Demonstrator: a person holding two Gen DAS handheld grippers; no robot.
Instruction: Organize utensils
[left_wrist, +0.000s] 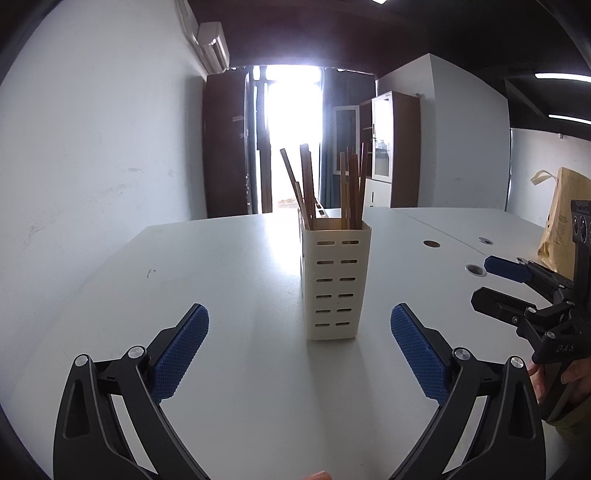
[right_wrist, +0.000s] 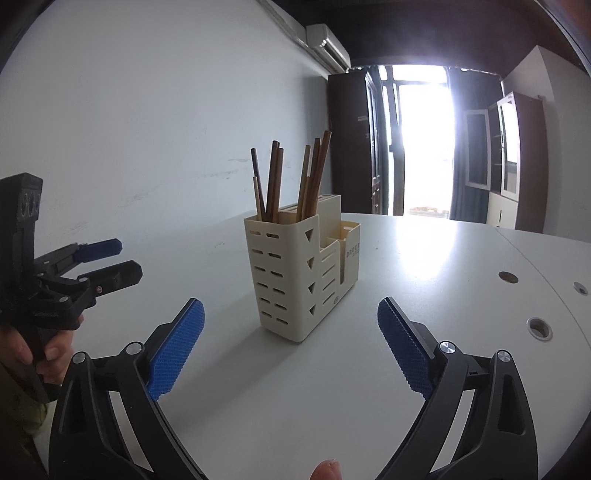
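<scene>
A cream slotted utensil holder (left_wrist: 335, 280) stands upright on the white table (left_wrist: 221, 280), with several brown wooden chopsticks (left_wrist: 351, 188) standing in its tall compartment. My left gripper (left_wrist: 299, 350) is open and empty, just in front of the holder. In the right wrist view the holder (right_wrist: 299, 277) shows its lower side compartments, and the chopsticks (right_wrist: 295, 181) lean in the tall one. My right gripper (right_wrist: 291, 347) is open and empty, close in front of the holder. Each gripper shows in the other's view: the right one (left_wrist: 484, 282) and the left one (right_wrist: 125, 260), both with jaws apart.
A brown paper bag (left_wrist: 565, 221) stands on the table at the far right. Round cable holes (right_wrist: 539, 326) sit in the table's right part. A white wall (right_wrist: 147, 129) runs along the left side. Cabinets and a bright doorway are beyond the table.
</scene>
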